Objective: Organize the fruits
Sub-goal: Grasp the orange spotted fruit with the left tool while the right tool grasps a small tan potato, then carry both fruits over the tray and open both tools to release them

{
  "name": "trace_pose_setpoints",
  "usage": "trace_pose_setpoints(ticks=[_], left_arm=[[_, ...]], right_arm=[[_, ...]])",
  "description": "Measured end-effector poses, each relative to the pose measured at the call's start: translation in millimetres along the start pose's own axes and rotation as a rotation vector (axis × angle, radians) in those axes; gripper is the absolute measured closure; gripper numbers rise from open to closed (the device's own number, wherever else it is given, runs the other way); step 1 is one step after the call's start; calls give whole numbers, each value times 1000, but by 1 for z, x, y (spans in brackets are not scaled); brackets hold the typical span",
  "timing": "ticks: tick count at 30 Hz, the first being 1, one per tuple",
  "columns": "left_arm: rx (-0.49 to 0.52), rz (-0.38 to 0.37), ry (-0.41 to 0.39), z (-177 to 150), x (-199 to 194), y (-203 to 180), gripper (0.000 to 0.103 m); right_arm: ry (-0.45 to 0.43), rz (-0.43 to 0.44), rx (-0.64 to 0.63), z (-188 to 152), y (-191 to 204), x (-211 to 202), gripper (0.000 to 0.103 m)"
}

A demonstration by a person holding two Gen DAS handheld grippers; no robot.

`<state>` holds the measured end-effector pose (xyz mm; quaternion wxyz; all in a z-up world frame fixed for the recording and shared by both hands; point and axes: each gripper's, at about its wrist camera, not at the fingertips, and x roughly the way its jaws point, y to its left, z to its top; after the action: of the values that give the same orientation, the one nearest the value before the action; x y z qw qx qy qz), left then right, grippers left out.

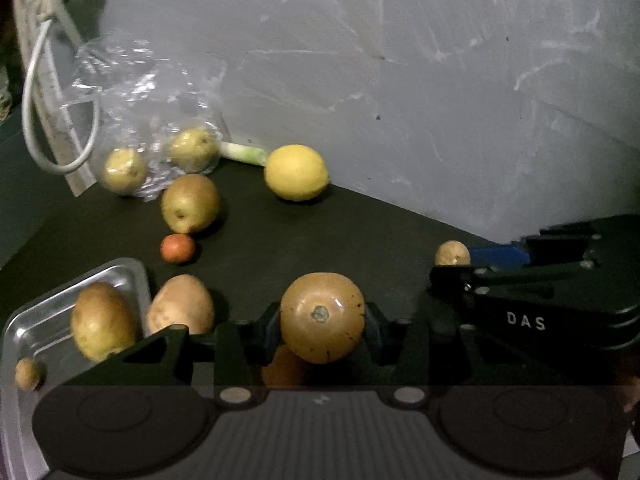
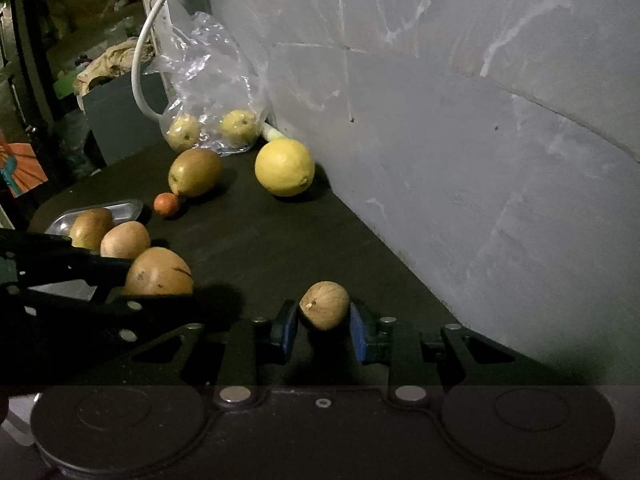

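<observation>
Two fruits lie in my steel tray (image 1: 48, 320), two more in the plastic bag (image 1: 152, 92); my left gripper (image 1: 322, 318) clamps a round brown fruit (image 1: 322, 316). From the right wrist, my right gripper (image 2: 324, 326) stands narrowly parted around a small brown fruit (image 2: 325, 305) on the dark table (image 2: 280, 240), beside the grey wall (image 2: 480, 120).

Two fruits (image 1: 192, 148) sit in the bag (image 1: 140, 80). The lemon (image 1: 296, 172) lies right of it, by the wall (image 1: 400, 60).
</observation>
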<state>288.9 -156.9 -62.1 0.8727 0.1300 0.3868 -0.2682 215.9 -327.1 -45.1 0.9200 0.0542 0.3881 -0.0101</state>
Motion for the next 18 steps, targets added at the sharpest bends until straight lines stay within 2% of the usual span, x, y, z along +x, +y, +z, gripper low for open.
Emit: trace_pose_setpoints(ticks=[8, 18], left_arm=[[-77, 45, -41, -15, -37, 24, 57], [-180, 130, -51, -48, -84, 71, 57]], right_arm=[[-20, 29, -33, -6, 28, -22, 73], [-43, 100, -105, -10, 83, -40, 73]])
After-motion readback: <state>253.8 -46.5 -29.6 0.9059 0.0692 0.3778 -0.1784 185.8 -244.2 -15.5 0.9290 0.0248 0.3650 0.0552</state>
